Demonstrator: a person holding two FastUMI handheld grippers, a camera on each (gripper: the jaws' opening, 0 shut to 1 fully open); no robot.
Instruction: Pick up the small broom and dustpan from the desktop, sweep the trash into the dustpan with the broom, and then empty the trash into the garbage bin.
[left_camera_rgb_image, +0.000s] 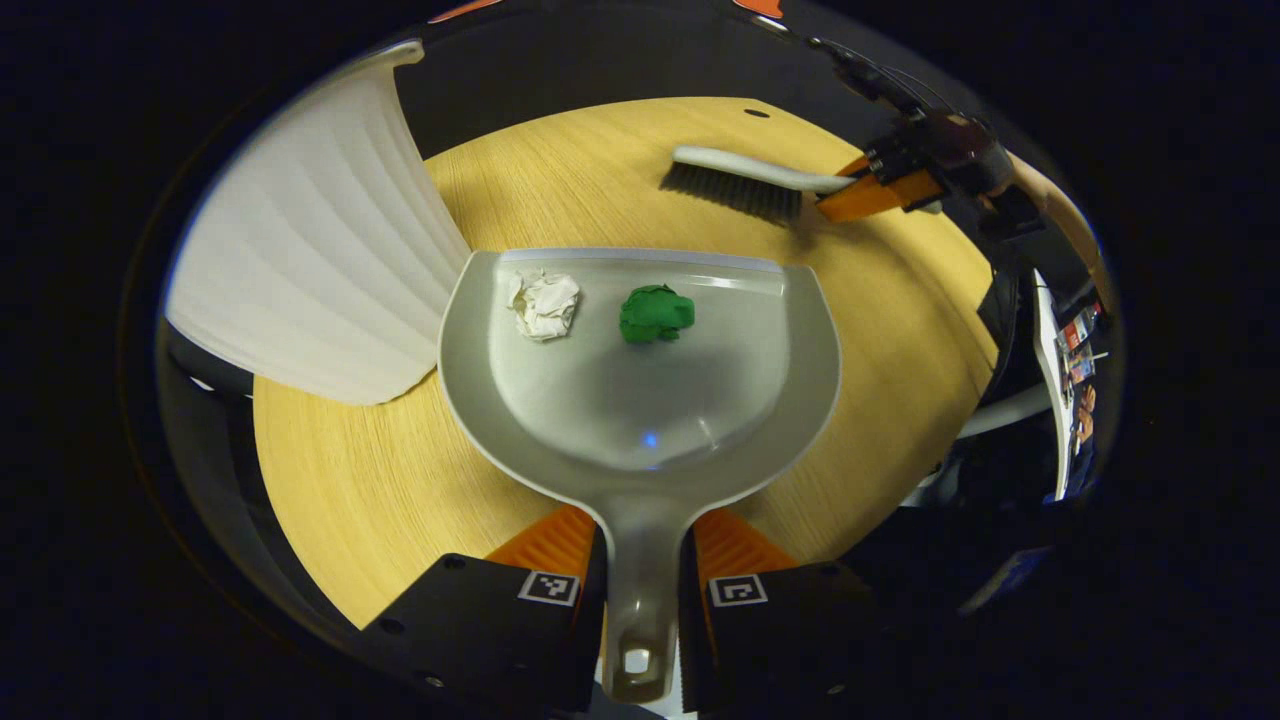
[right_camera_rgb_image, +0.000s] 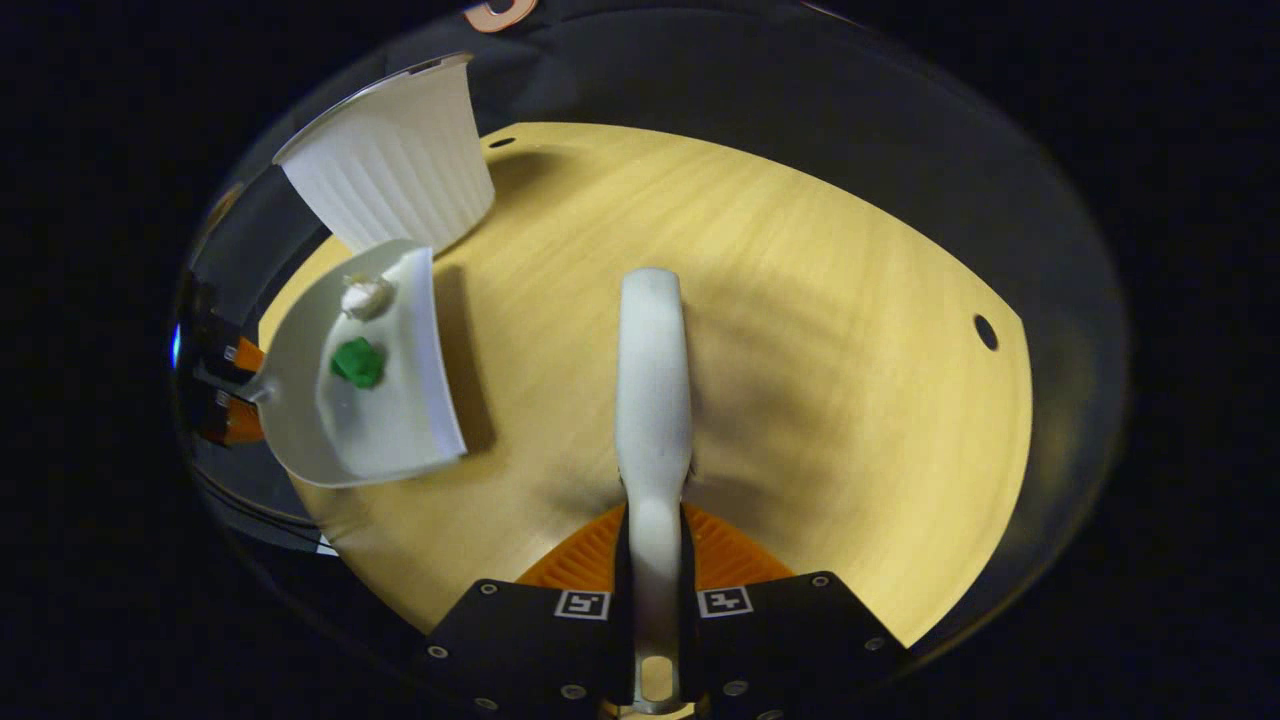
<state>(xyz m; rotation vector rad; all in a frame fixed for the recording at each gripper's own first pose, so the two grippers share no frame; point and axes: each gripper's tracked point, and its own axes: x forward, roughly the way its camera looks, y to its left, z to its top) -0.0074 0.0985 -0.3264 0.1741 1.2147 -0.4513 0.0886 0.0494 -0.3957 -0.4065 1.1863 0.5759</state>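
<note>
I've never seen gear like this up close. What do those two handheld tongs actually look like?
Each of the tongs is a blocky black body with small screws and two square black-and-white coded tags near the front. Ribbed fingers fan out from it. The left tongs and right tongs look alike. From afar, the right tongs trail thin dark cables.

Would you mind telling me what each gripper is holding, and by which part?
The left gripper holds the dustpan by its handle; the right gripper holds the broom by its handle.
</note>
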